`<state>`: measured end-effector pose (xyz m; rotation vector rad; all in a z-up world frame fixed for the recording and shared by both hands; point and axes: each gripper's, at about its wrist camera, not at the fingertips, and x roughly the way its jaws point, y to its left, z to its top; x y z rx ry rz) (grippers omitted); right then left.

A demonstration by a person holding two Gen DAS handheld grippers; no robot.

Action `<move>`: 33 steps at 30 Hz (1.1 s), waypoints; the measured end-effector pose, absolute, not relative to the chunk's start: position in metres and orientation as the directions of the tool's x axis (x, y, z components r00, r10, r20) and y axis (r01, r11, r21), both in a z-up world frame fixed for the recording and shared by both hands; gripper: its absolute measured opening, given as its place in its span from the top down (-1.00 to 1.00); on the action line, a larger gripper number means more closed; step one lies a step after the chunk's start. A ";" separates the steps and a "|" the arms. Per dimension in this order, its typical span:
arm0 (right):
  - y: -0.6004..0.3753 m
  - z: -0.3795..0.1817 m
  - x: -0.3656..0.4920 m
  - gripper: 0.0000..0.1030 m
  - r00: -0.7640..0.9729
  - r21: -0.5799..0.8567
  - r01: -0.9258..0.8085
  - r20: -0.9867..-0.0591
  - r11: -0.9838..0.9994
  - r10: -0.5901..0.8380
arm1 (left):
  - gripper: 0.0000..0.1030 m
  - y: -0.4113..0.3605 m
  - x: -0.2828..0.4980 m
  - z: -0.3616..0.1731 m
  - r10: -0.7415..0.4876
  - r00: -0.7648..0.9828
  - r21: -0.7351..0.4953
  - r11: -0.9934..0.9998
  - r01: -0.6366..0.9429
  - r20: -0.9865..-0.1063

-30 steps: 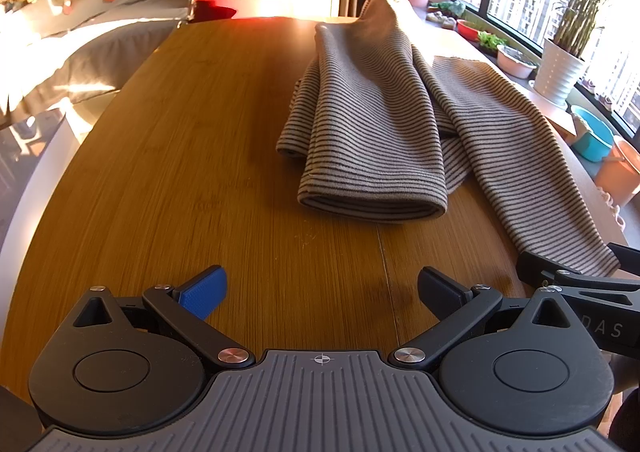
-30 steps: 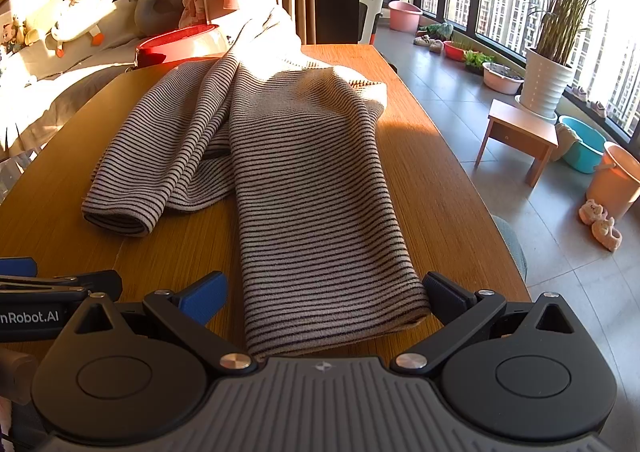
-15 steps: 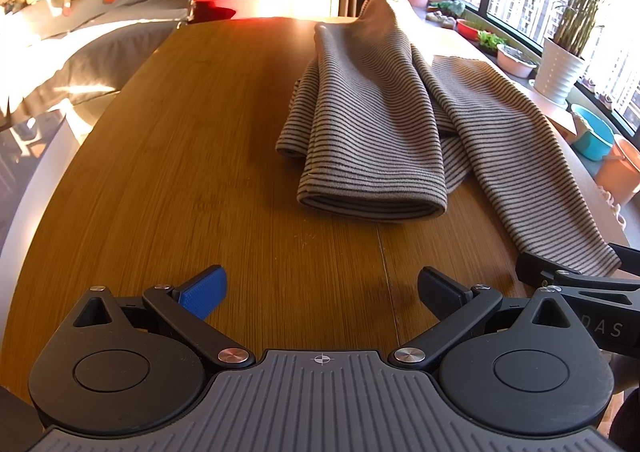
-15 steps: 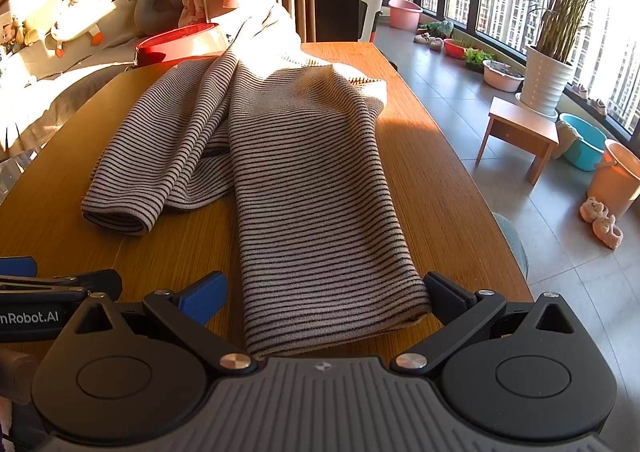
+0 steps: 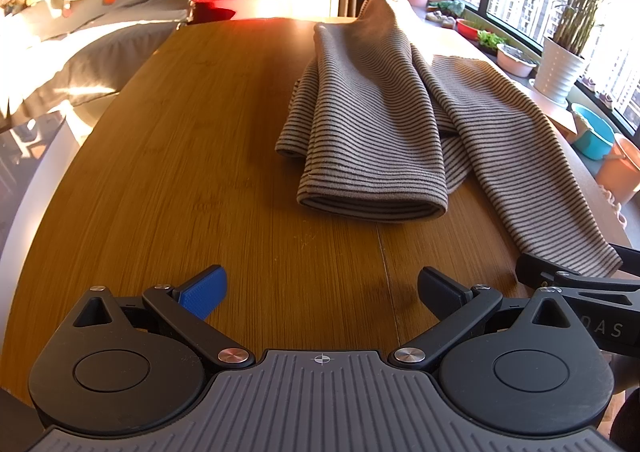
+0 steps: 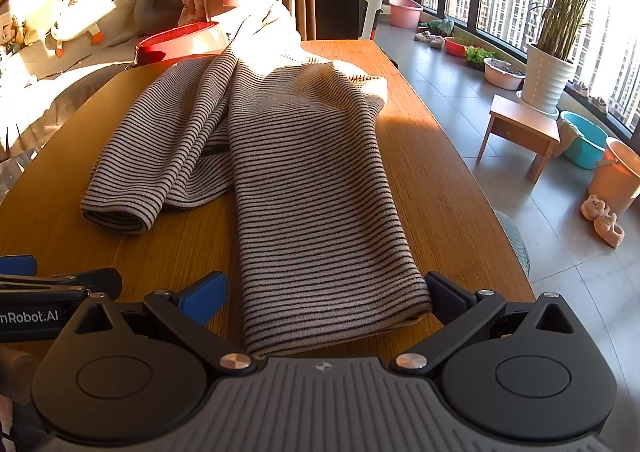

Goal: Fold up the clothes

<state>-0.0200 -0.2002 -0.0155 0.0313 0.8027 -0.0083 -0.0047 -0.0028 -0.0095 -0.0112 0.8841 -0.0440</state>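
A grey-brown striped garment [image 5: 372, 124] lies lengthwise on the wooden table [image 5: 180, 156], with two long parts running toward me. The left part ends in a folded cuff [image 5: 372, 204], well ahead of my left gripper [image 5: 322, 286]. That gripper is open over bare wood with nothing between its fingers. In the right wrist view the garment [image 6: 304, 172] reaches the near table edge. Its hem lies between the spread fingers of my open right gripper [image 6: 325, 292]. Each gripper shows at the edge of the other's view.
A red basin [image 6: 180, 42] stands at the table's far end. To the right, on the floor, are a small wooden stool [image 6: 520, 128], a potted plant [image 6: 550, 76] and plastic buckets [image 6: 612, 172]. A sofa with plush toys [image 6: 80, 8] is at the left.
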 end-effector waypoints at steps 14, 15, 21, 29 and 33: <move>-0.223 0.013 0.037 -1.00 0.755 0.056 -0.018 -0.654 0.998 0.050 | -1.00 -0.003 0.066 0.033 -0.096 0.694 -0.010 0.992 0.127 -0.714; -0.225 0.017 0.049 -1.00 0.762 0.073 -0.029 -0.644 0.997 0.070 | -1.00 -0.007 0.076 0.037 -0.104 0.702 -0.001 0.989 0.146 -0.705; -0.220 0.015 0.119 -1.00 0.784 0.109 -0.139 -0.595 0.984 0.176 | -1.00 -0.022 0.129 0.047 -0.092 0.742 0.036 0.987 0.155 -0.664; -0.207 -0.011 0.169 -1.00 0.735 0.163 -0.239 -0.614 0.957 0.288 | -1.00 -0.005 0.167 0.027 -0.126 0.712 -0.036 0.989 0.141 -0.691; -0.200 -0.017 0.169 -1.00 0.692 0.180 -0.325 -0.624 0.928 0.363 | -1.00 0.013 0.158 0.026 -0.177 0.729 -0.099 0.984 0.149 -0.661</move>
